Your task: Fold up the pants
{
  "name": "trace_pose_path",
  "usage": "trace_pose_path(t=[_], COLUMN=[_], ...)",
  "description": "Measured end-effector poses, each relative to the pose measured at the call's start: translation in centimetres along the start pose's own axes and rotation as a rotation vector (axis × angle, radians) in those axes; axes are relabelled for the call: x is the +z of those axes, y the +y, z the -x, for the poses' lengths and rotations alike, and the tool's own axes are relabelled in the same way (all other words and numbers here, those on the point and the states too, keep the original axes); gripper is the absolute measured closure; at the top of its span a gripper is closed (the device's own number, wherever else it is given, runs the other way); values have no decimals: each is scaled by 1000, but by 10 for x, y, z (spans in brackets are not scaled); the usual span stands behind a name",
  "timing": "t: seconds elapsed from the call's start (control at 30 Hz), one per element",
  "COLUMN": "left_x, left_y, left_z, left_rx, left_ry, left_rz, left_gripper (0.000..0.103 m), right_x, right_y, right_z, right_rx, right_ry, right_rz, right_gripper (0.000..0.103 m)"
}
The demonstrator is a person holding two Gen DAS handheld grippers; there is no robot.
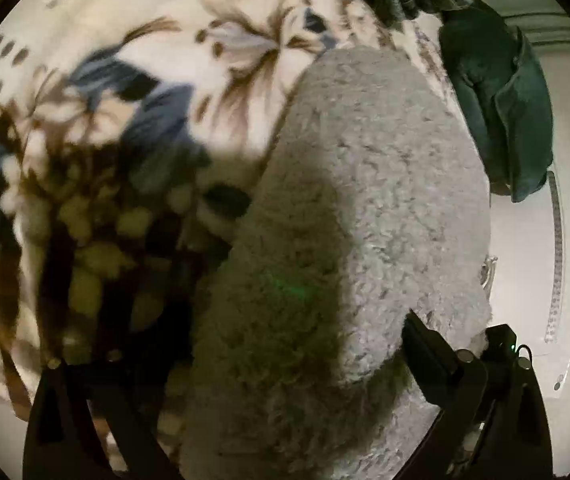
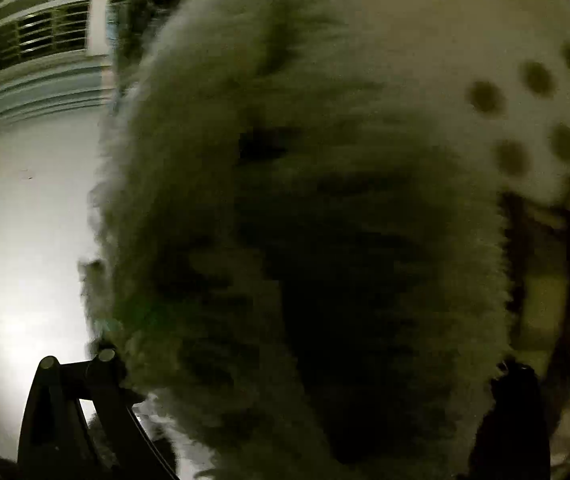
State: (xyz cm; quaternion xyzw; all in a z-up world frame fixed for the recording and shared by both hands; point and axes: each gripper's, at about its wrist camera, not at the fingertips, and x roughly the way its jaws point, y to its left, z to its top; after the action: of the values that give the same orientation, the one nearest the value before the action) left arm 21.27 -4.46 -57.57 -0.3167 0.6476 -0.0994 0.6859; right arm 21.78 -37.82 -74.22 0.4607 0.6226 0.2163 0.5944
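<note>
The fluffy grey fleece pants lie bunched on a floral blanket, running from the upper middle down to the bottom of the left wrist view. My left gripper is open wide. The pants sit between its fingers: the right finger touches the fleece and the left one stands apart over the blanket. In the blurred, dark right wrist view the same pants fill most of the frame. My right gripper is open wide around them, its fingers at the fabric's two sides.
A dark green garment lies at the blanket's far right edge. Beyond it is a white surface with a dotted strip. A barred window shows at upper left. The blanket's spotted part lies right of the pants.
</note>
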Motion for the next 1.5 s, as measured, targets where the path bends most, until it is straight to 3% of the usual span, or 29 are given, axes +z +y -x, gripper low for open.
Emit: trace_pose_path(t=[0.03, 0.07, 0.1, 0.23, 0.43, 0.63, 0.77, 0.9, 1.03, 1.17, 1.23, 1.37, 1.47, 1.5], left_x=[-1, -3, -4, -7, -3, 52, 136, 248, 366, 455, 481, 501, 494, 491], left_y=[-3, -7, -10, -23, -49, -104, -136, -150, -148, -121, -102, -65, -56, -57], left_z=[2, 5, 7, 24, 74, 150, 199, 228, 221, 183, 156, 112, 110, 113], left_rx=[-22, -41, -51, -83, -135, -187, -212, -238, -244, -202, -147, -43, -44, -40], left_ry=[-14, -31, -41, -66, -93, -192, -263, -307, -321, -305, -275, -161, -143, -140], left_rz=[-15, -27, -37, -51, -13, -34, -79, -121, -147, -167, -171, -154, -172, -175], left_gripper=[7, 29, 40, 55, 57, 57, 57, 57, 57, 56, 55, 50, 45, 45], right_x=[0, 0, -1, -6, -11, 9, 57, 126, 219, 294, 322, 360, 370, 369], right_y=[2, 4, 6, 24, 74, 164, 249, 319, 367, 377, 371, 358, 350, 346], right_z=[1, 2, 1, 8, 41, 67, 64, 48, 2, -47, -78, -130, -142, -141], right_rx=[24, 41, 33, -48, -49, -37, -17, 8, 25, -1, -45, -155, -212, -211], right_ry=[-8, -16, -18, -47, -74, -92, -147, -221, -278, -288, -287, -220, -177, -171], right_rz=[-3, -5, -3, 45, 91, 166, 220, 248, 247, 241, 234, 202, 192, 183], right_gripper=[10, 22, 53, 65, 68, 68, 68, 68, 68, 68, 68, 67, 56, 45])
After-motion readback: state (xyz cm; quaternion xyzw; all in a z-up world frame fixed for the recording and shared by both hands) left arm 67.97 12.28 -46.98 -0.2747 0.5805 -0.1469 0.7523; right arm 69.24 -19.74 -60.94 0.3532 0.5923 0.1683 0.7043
